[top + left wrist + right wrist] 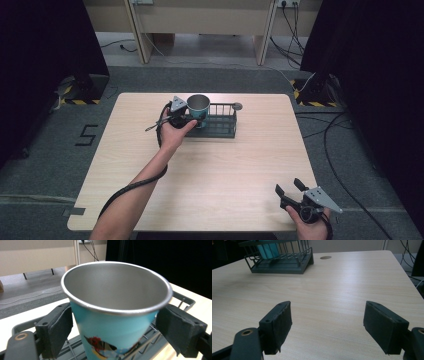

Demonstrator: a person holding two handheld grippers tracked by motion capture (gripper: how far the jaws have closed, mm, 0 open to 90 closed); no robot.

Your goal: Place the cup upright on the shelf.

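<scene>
A black "5" point(88, 135) on the grey floor left of the table point(210, 180)

Cup point(198, 106) and rack point(220, 131) block far table point(210, 175).

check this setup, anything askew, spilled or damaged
Nothing spilled. The cup leans a little between the jaws of the left gripper over the wire rack, and its inside looks empty. One oddity: the jaw pad edges look frayed. The right gripper sits open near the table corner.
</scene>
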